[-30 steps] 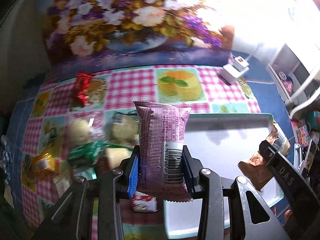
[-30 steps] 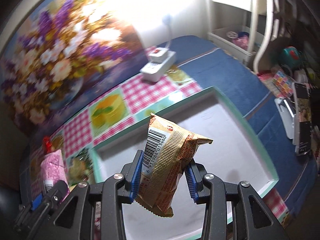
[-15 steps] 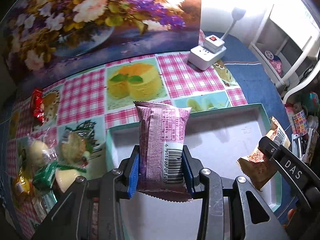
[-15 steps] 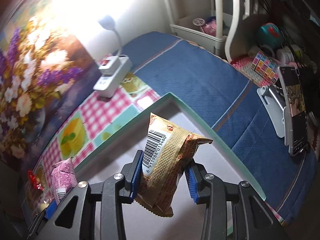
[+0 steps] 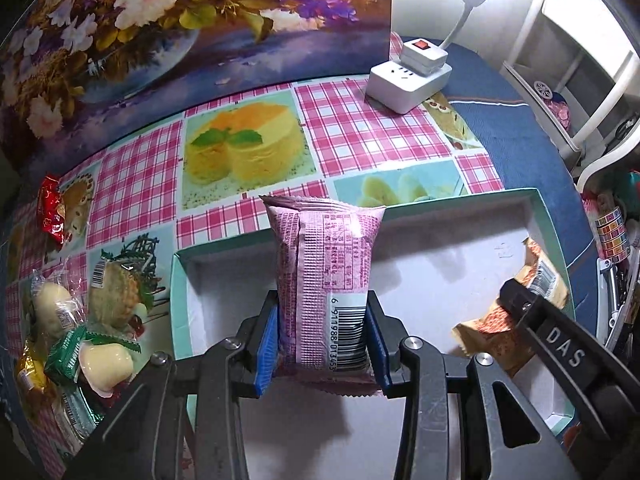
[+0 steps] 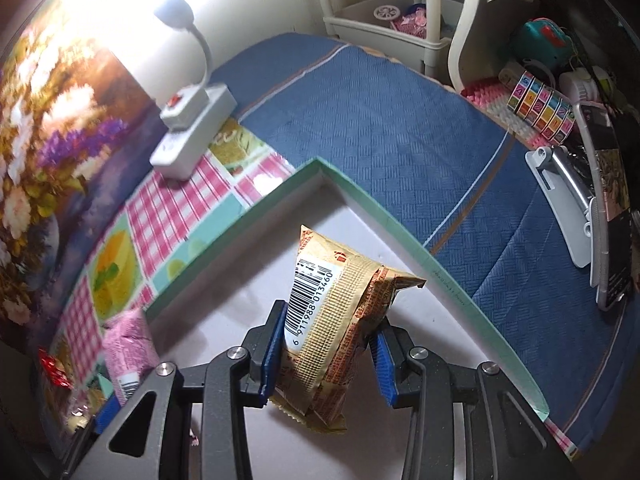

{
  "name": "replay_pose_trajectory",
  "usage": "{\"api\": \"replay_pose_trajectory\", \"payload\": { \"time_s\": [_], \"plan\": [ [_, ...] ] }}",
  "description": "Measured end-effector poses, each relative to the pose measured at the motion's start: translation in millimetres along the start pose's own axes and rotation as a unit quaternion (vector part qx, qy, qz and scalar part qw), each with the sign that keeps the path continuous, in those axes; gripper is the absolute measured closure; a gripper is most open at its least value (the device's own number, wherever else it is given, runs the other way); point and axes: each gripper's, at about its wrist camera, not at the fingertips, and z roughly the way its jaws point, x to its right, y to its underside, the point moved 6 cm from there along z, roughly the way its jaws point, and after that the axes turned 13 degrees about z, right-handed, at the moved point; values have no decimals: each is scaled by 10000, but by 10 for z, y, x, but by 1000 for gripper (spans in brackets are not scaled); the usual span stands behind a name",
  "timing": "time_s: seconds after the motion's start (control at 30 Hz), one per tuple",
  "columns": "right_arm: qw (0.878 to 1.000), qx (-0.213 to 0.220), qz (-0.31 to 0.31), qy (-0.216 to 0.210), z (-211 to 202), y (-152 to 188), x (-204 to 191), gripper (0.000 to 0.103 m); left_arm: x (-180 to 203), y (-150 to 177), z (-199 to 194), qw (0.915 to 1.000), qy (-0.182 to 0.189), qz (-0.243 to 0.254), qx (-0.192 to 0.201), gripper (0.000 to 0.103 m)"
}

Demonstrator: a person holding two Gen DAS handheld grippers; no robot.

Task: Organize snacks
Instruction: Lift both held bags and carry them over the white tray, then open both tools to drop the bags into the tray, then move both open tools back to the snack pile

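Note:
My left gripper (image 5: 323, 344) is shut on a pink snack packet (image 5: 326, 280) with a barcode, held upright over the left part of a shallow teal-rimmed box (image 5: 182, 304) with a white floor. My right gripper (image 6: 326, 356) is shut on a golden snack packet (image 6: 332, 320), hanging over the box's (image 6: 360, 196) far right corner. The golden packet (image 5: 516, 320) and the right gripper's dark arm show at the right of the left wrist view. The pink packet (image 6: 128, 344) shows at the lower left of the right wrist view.
Several loose snacks (image 5: 84, 316) lie on the checked tablecloth left of the box, with a red candy (image 5: 52, 208) farther back. A white power strip (image 5: 408, 76) sits behind. A flower picture (image 5: 160, 28) backs the table. Toys and a phone (image 6: 608, 216) crowd the right edge.
Both grippers have moved rightward and come down over the box with their packets. The snack pile has slid to the left of the left wrist view, and the box floor looks nearer.

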Motion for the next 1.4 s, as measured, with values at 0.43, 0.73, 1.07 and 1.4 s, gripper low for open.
{"api": "replay_pose_trajectory", "payload": {
  "time_s": [0.43,0.73,1.07,1.4],
  "plan": [
    [9999,-142,-4,-10,20,27,29,60,-82,3,-153,9997,-125,-194,99,30],
    [9999,-45,-103,-126,-113,-10,-32,36,-404,125,-350,9961,-199,-820,258,16],
    [9990,176,-269,-301,-350,63,-132,8,-1003,521,-618,9824,-646,-1675,506,6],
    [9953,202,-590,-746,-598,362,-380,0,-1576,941,-1041,9626,-1405,-2098,987,0]
  ]
}}
